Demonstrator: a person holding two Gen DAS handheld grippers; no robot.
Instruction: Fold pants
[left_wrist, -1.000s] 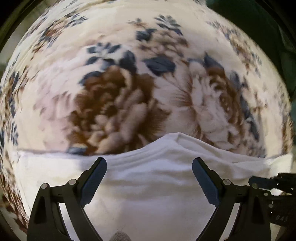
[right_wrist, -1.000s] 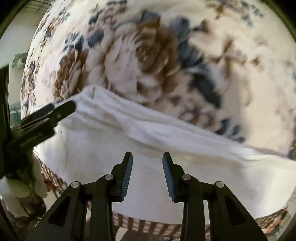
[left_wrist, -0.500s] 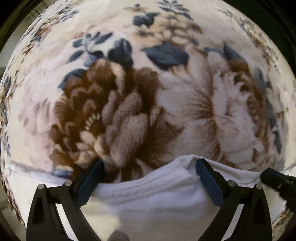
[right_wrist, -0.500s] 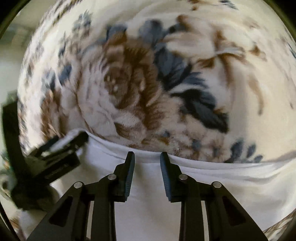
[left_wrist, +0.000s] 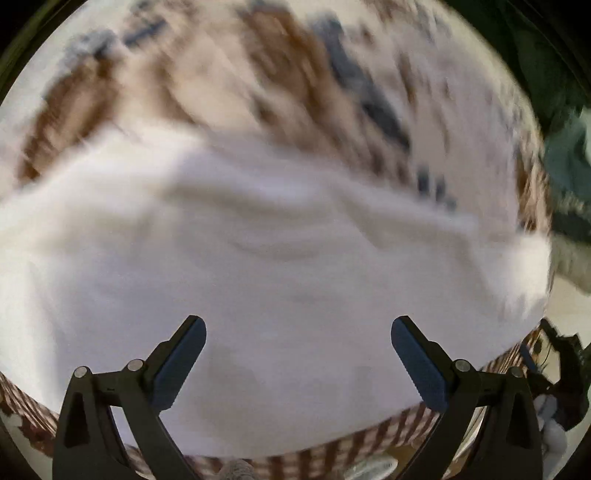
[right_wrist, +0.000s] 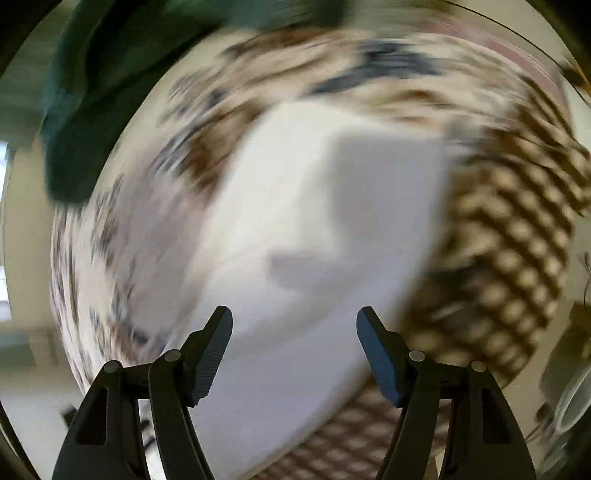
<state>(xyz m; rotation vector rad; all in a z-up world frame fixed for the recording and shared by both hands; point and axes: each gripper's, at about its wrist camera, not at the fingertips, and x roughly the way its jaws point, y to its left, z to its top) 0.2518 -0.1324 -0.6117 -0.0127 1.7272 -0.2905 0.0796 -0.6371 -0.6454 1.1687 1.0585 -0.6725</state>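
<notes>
The white pants (left_wrist: 258, 266) lie folded on a floral blanket (left_wrist: 258, 92); both views are motion-blurred. In the left wrist view my left gripper (left_wrist: 297, 328) is open and empty, its jaws wide apart above the near part of the pants. In the right wrist view the pants (right_wrist: 303, 229) run as a folded white slab across the middle. My right gripper (right_wrist: 293, 319) is open and empty above their near end. The right gripper's dark body shows at the far right edge of the left wrist view (left_wrist: 565, 369).
A brown checked cloth (right_wrist: 517, 240) lies under the blanket at the bed's near edge, also in the left wrist view (left_wrist: 332, 454). A dark green fabric (right_wrist: 110, 92) sits at the upper left. Pale floor and furniture show past the bed edge.
Both grippers have pulled back and up from the pants' far edge. The right gripper has opened from nearly shut to wide. The right view has swung round, showing the whole folded pants.
</notes>
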